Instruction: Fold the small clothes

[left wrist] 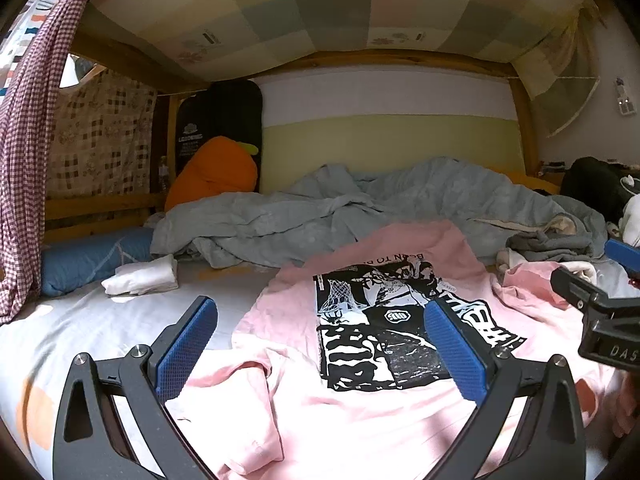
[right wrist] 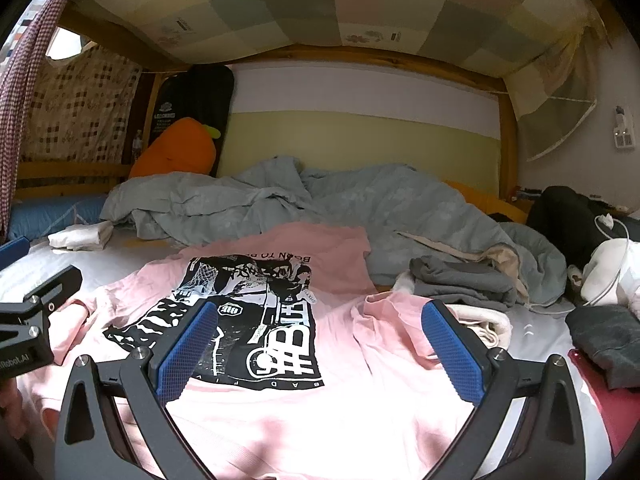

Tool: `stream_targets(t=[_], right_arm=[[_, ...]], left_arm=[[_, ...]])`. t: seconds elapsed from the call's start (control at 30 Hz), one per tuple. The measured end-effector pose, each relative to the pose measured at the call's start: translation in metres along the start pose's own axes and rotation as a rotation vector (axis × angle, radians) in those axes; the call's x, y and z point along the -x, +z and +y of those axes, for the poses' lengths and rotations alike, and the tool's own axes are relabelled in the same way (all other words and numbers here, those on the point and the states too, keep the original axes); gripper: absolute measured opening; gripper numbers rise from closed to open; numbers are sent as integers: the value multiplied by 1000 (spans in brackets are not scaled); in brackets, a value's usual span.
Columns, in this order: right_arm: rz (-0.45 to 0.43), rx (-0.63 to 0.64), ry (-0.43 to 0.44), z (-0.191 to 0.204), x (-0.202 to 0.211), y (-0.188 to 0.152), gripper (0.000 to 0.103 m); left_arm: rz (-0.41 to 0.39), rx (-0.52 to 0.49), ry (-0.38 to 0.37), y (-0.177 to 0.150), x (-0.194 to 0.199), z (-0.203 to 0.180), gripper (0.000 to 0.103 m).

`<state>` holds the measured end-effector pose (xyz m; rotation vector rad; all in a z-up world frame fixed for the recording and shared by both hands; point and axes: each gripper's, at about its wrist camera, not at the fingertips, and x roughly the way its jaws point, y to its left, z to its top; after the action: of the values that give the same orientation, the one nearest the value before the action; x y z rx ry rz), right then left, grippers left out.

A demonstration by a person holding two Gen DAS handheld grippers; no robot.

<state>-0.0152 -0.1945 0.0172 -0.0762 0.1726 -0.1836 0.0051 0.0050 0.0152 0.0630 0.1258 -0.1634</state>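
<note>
A pink T-shirt (left wrist: 360,412) with a black-and-white print lies spread face up on the bed, wrinkled at its edges; the right wrist view shows the pink T-shirt (right wrist: 320,408) too. My left gripper (left wrist: 320,312) hovers open above its left half, nothing between the blue pads. My right gripper (right wrist: 320,314) hangs open over the shirt's right half, also holding nothing. Each gripper's body shows at the edge of the other's view: the right gripper (left wrist: 600,304) and the left gripper (right wrist: 32,320).
A crumpled grey-blue duvet (left wrist: 360,204) lies behind the shirt. Folded grey clothes (right wrist: 464,280) and a cream cloth (right wrist: 484,322) sit at the right, a dark grey garment (right wrist: 608,340) further right. A white folded cloth (left wrist: 140,278), blue bolster (left wrist: 88,258) and orange plush (left wrist: 212,172) are left.
</note>
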Motion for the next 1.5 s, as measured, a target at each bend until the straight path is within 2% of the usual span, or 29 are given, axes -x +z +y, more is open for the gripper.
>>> stream_targets(t=[0.4, 0.73, 1.0, 1.13, 1.27, 1.37, 1.43, 1.5], right_arm=[[-2, 1, 1, 3, 3, 2, 102], [-11, 7, -13, 4, 7, 6, 102], [-16, 26, -21, 5, 9, 10, 102], [-13, 18, -20, 5, 9, 10, 102], [-13, -3, -14, 1, 9, 13, 102], [-5, -44, -62, -4, 13, 16, 102], [8, -96, -66, -10, 15, 19, 102], [5, -132, -71, -17, 17, 21, 102]], left_arm=[[-43, -20, -33, 13, 17, -1, 103], [-61, 15, -40, 17, 23, 3, 103], [-18, 14, -48, 15, 18, 4, 103], [-10, 69, -66, 18, 20, 12, 103], [-26, 70, -60, 27, 24, 19, 103], [-37, 40, -26, 36, 23, 29, 103], [7, 29, 9, 39, 14, 38, 103], [124, -19, 4, 35, -7, 43, 103]])
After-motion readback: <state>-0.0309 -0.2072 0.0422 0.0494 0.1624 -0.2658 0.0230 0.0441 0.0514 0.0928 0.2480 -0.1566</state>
